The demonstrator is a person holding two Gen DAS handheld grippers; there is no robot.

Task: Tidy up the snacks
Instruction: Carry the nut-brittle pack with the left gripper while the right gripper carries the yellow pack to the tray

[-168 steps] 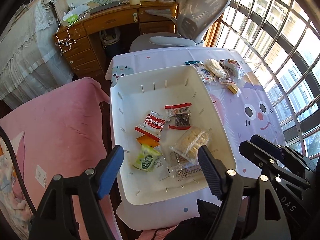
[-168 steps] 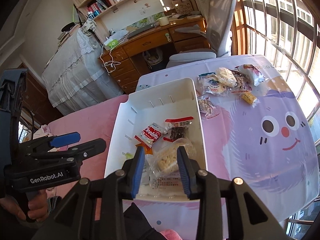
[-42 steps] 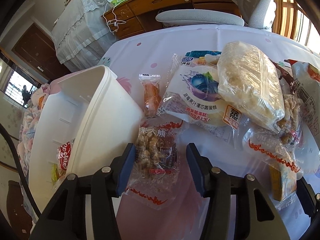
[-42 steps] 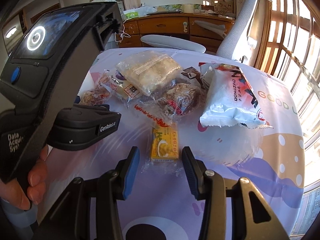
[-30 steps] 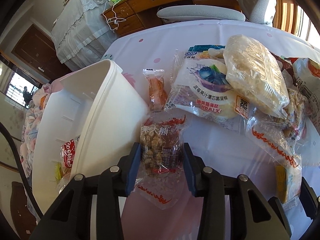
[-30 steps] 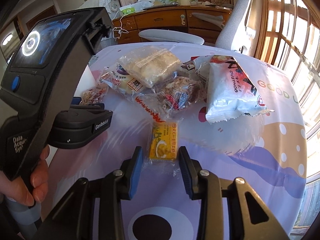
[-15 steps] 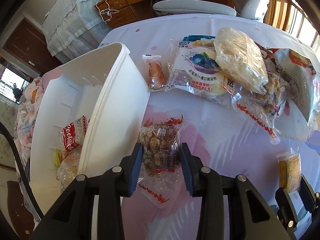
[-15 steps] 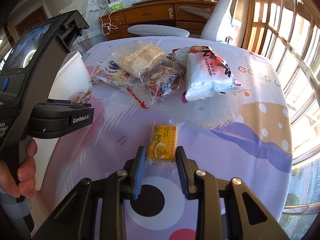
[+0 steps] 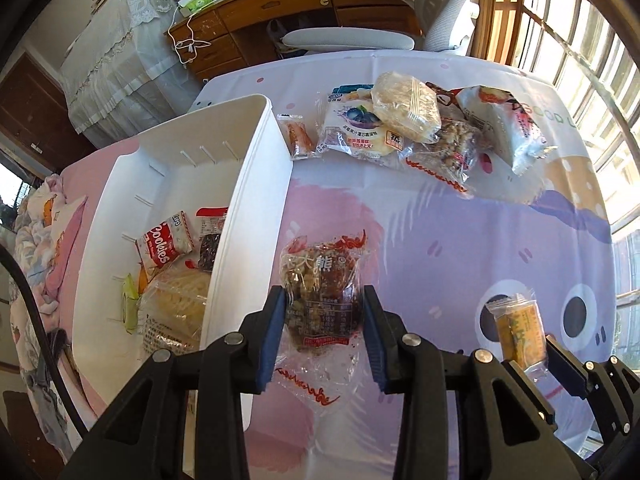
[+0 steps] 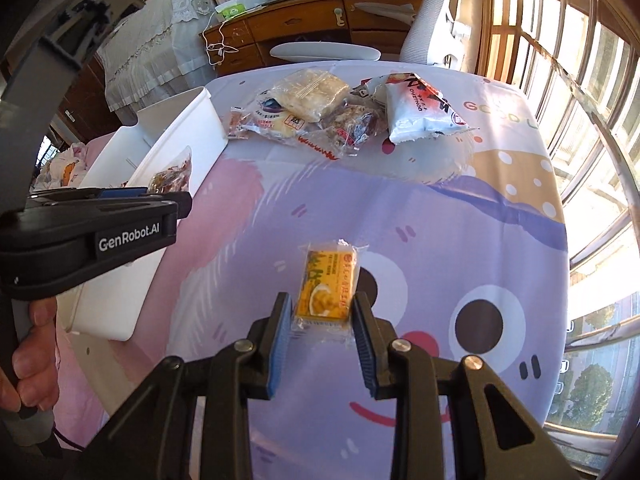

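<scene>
My left gripper (image 9: 323, 312) is shut on a clear nut snack packet (image 9: 320, 280) with red print and holds it above the tablecloth, just right of the white bin (image 9: 248, 216). The bin holds a cookies pack (image 9: 166, 242) and several other snacks. My right gripper (image 10: 320, 314) is shut on a small yellow snack packet (image 10: 326, 284), lifted over the cartoon face on the cloth; it also shows in the left wrist view (image 9: 520, 330). A pile of snacks (image 9: 404, 120) lies at the table's far side, also in the right wrist view (image 10: 320, 108).
A white bag of chips (image 10: 416, 110) lies at the right of the pile. A small orange packet (image 9: 298, 136) lies beside the bin's far corner. An office chair (image 9: 352, 38) and a wooden desk (image 9: 320, 0) stand beyond the table. Windows run along the right.
Both grippers have closed on their packets and pulled back and up from the pile, carrying them toward the near side of the table.
</scene>
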